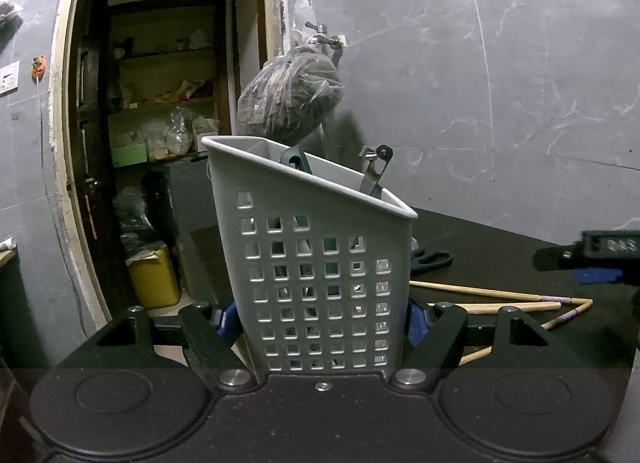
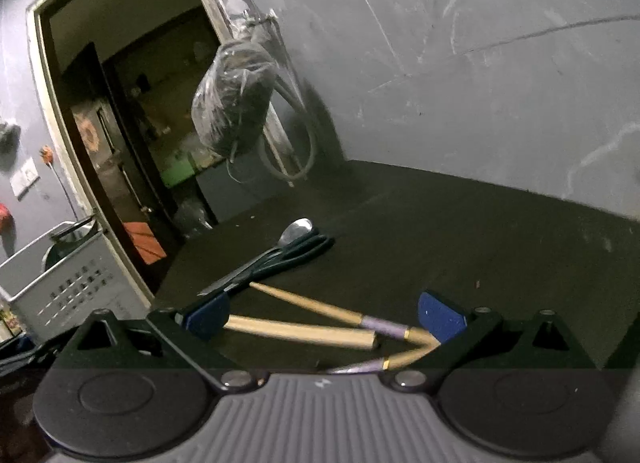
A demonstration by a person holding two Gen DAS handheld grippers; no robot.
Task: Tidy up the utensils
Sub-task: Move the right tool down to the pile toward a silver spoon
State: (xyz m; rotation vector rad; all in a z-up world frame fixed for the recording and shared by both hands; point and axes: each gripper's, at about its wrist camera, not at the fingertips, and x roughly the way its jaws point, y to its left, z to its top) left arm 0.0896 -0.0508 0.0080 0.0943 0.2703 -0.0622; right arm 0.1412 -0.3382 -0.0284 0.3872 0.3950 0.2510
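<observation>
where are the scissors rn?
Right wrist view: scissors lie flat on the dark counter, centre-left, beside a metal spoon, just beyond the wooden chopsticks.

Desk (image 2: 460,231): dark, matte, set against a grey marbled wall.
Chopsticks (image 2: 304,333): wooden, loose on the desk, crossing near their purple-banded ends.
Scissors (image 2: 280,259): dark handles, flat beyond the chopsticks.
Spoon (image 2: 295,229): metal, just beside the scissors.
Utensil basket (image 1: 320,263): grey, perforated; contact with the desk hidden.
</observation>
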